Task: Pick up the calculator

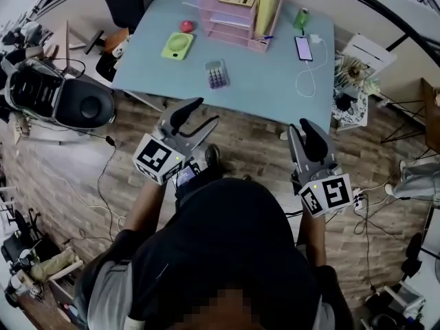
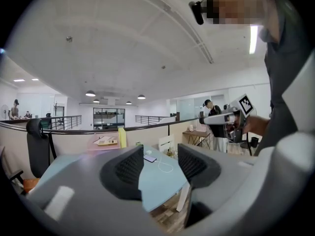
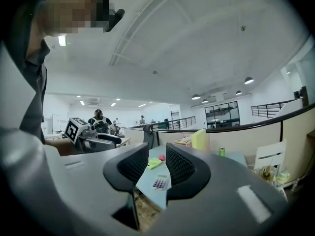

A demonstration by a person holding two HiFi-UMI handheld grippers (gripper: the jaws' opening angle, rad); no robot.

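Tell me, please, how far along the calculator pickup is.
Done: nothing yet; the calculator lies flat on the blue table. In hand: the left gripper and right gripper are both open and empty, held over the floor short of the table. Left: reach the calculator, close on it, lift it.

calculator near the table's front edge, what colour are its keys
The calculator has purple keys on a pale grey body. It shows best in the head view.

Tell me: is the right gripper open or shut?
Open. The right gripper has its jaws apart with nothing gripped; the calculator lies flat on the table beyond them.
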